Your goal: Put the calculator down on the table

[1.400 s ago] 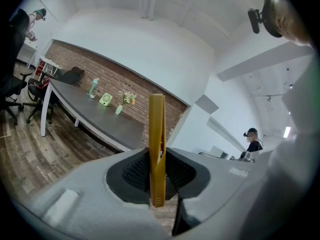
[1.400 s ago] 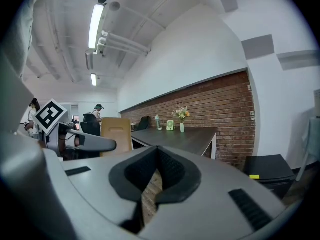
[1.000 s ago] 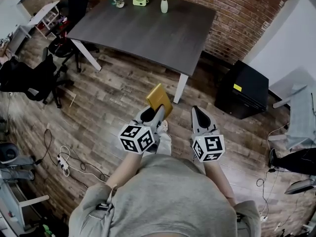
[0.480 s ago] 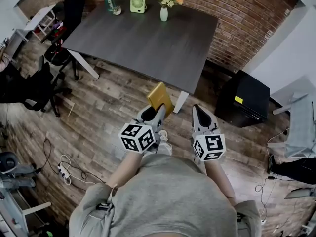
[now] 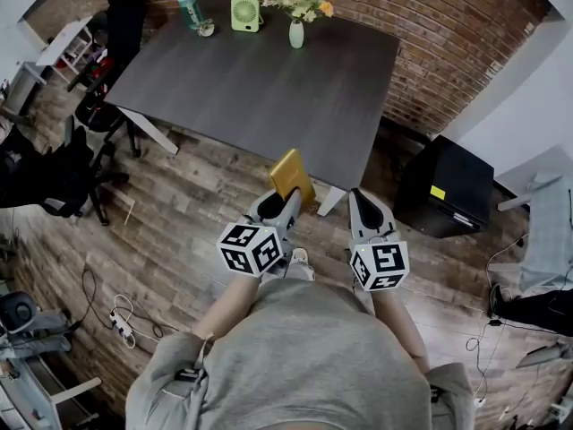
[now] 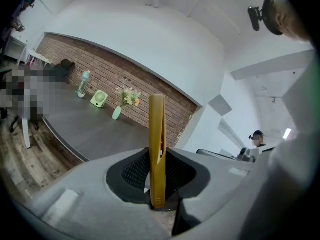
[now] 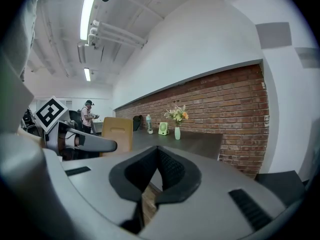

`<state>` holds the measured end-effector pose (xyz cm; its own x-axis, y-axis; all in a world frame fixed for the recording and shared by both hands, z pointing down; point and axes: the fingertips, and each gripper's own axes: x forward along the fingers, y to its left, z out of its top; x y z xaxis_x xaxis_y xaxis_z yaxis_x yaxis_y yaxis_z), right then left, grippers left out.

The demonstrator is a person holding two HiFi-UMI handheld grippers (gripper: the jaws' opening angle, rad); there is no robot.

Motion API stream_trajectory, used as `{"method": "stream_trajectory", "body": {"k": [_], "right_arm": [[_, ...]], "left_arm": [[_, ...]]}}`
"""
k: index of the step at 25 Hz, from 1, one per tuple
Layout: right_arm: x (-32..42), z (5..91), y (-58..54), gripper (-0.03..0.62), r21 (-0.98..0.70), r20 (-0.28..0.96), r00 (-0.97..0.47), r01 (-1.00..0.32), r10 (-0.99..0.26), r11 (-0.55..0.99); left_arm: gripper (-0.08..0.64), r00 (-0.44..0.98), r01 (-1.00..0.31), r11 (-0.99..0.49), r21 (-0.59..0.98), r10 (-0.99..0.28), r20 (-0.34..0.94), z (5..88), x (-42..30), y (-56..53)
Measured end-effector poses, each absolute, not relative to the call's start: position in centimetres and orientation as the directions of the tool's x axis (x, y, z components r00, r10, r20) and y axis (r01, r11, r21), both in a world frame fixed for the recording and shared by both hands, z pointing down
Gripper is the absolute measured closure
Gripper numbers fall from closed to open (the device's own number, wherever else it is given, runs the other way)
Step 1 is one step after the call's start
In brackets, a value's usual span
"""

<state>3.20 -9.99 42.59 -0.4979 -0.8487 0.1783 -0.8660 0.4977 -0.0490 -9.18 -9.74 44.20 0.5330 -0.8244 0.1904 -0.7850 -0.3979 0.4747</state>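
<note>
Left gripper view shows left gripper clamping the upright yellow calculator.

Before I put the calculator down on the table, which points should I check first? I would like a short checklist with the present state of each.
1. Grip: left gripper shut on the calculator: ok.
2. Free hand: right gripper empty, jaws together: ok.
3. Landing place: near part of the table bare; bottle, fan and vase stand at its far edge: ok.
4. Calculator over the table: head view shows it only at the near edge: cannot tell.
5. Calculator flat for setting down: it stands on edge between the jaws: not ok.
</note>
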Motion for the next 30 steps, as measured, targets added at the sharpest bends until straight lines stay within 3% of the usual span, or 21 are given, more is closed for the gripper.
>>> {"method": "stream_trajectory", "body": {"k": [30], "right_arm": [[1.8, 44.8, -19.2, 0.589, -0.059, 0.236, -0.454, -0.889, -0.859, 0.454]], "left_arm": [[0.472, 0.593, -0.750, -0.420, 0.511, -0.769, 0.239, 46.9, -9.8, -21.3]]}}
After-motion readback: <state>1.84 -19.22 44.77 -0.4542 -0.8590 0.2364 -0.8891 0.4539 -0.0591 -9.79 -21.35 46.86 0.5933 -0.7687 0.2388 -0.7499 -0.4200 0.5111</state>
